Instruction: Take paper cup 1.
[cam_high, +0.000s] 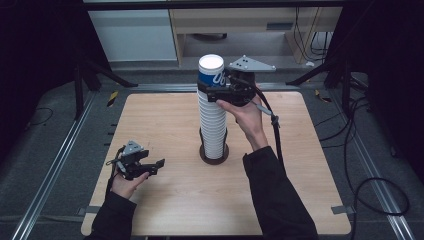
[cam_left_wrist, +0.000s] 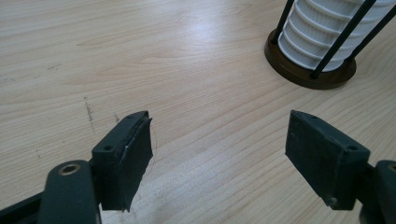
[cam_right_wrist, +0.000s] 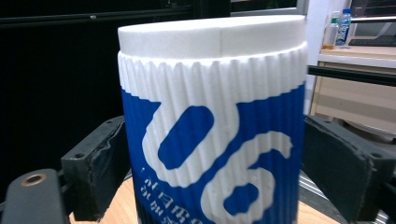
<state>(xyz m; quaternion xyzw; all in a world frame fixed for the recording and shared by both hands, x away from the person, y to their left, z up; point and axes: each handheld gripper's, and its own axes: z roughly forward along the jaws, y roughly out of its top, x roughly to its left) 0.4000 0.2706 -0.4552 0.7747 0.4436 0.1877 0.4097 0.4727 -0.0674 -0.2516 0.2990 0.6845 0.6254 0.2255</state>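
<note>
High view: right tool (cam_high: 216, 89) raised, clamped on top cup (cam_high: 211, 70) — left tool (cam_high: 150, 169) low, jaws apart.

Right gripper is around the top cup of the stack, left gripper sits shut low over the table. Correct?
Not quite: the left gripper is open, not shut. The left gripper view shows its two jaws set wide apart over bare table, holding nothing. The rest stands: in the high view the right gripper is around the top cup of the stack.
</note>
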